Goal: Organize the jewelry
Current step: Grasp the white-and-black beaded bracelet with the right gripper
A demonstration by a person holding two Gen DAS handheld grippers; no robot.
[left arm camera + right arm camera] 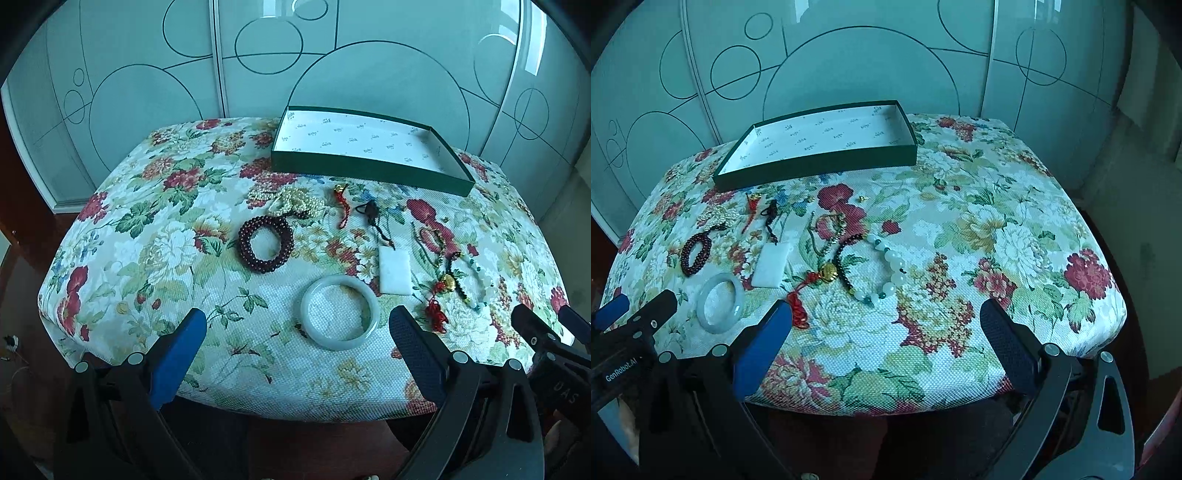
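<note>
On the floral tabletop (155,236), jewelry lies loose in front of a green box (369,173) with a white printed lining, which sits at 12 o'clock near the far edge and holds nothing visible. In the left wrist view the left tongs (297,325) hover over the near edge with their blue fingers spread wide and nothing between them but cloth and part of the jade bangle (340,312), which lies flat just ahead, nearer the 3 o'clock finger. A dark red bead bracelet (265,244) lies at 11 o'clock from the bangle, and a pearl heap (291,201) lies beyond it. A red charm (342,206) and a black cord (373,218) lie toward 12 o'clock, the cord leading to a white pendant (395,273) just beside the bangle at 1 o'clock. A gold charm (447,281) with a red tassel lies at 3 o'clock.

In the right wrist view the right tongs (886,317) are likewise wide open and hold nothing, hanging over the near edge. A pale bead bracelet (892,267) with teal beads lies at 12 o'clock ahead of them, touching a black bead strand (842,258). The gold charm (829,275) lies at 11 o'clock, its tassel just beside the 9 o'clock finger. The bangle (720,302), pendant (771,267) and red bracelet (695,254) lie at 9 to 10 o'clock, and the box (820,162) stands at 11 o'clock. The left tongs (639,310) show at the 9 o'clock edge.
</note>
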